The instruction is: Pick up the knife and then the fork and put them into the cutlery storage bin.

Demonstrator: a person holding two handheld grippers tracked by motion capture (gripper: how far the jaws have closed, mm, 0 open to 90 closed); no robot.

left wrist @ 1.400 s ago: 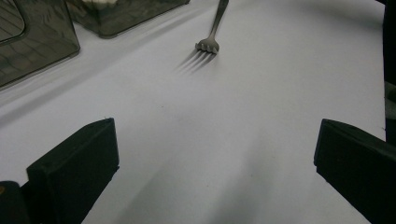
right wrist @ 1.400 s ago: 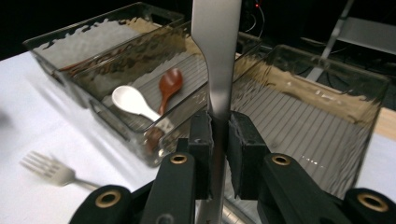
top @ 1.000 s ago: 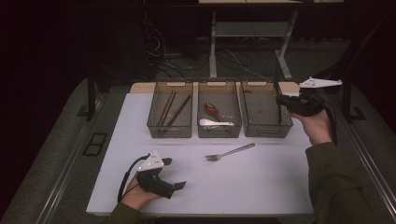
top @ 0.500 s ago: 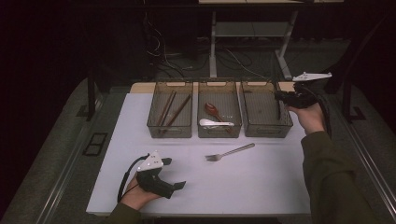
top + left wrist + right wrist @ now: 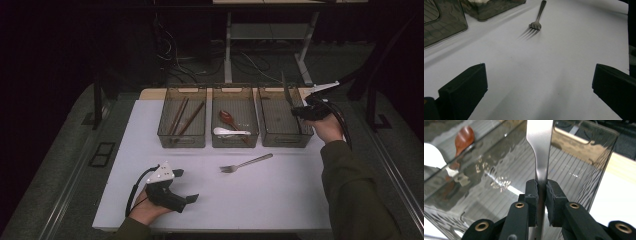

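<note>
High view, lower left: the left gripper (image 5: 192, 199) rests on the white table (image 5: 280, 200) with jaws spread wide and empty. Mid-frame lies a fork (image 5: 246, 163). At upper right, the right gripper (image 5: 295, 112) clamps a flat metal utensil (image 5: 539, 150) over the right bin (image 5: 283, 140).

My left gripper (image 5: 192, 199) lies low at seven o'clock on the table, jaws spread wide, nose aimed toward three. My right gripper (image 5: 291, 111) is up at two o'clock, forearm stretched forward, pads (image 5: 532, 195) pinched together on a thin metal handle (image 5: 541, 157).
</note>
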